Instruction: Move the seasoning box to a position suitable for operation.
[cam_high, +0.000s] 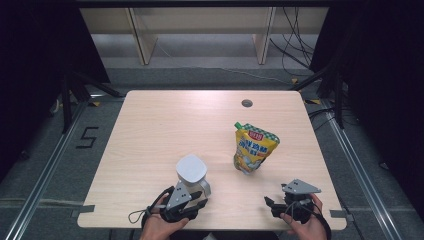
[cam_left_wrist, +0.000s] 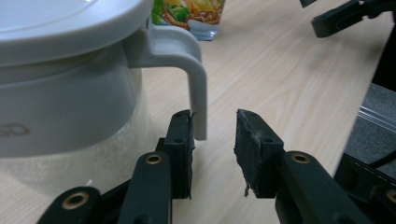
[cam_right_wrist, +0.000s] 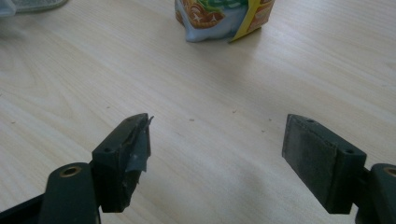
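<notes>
Near the table's (cam_high: 150, 115) front edge, our left gripper (cam_left_wrist: 214, 135) straddles the white jug's (cam_left_wrist: 60, 88) handle (cam_left_wrist: 196, 84), narrowed, one pad touching; right gripper (cam_right_wrist: 217, 140) wide, empty.

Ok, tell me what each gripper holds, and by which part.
Nothing is gripped yet. The left gripper has the jug's handle between its open jaws, touching one pad. The right gripper is open.

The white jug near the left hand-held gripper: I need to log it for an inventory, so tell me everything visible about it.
The white jug looks like smooth plastic: a rounded-square lid closed on top, an opaque white upper body, a frosted, translucent lower part, and a handle that curves out under the lid and ends free. It stands upright on the wooden table, near its front edge, left of the yellow pouch. The left hand-held gripper has the handle's tip between its parted jaws, against the left pad; no firm grip is visible.
</notes>
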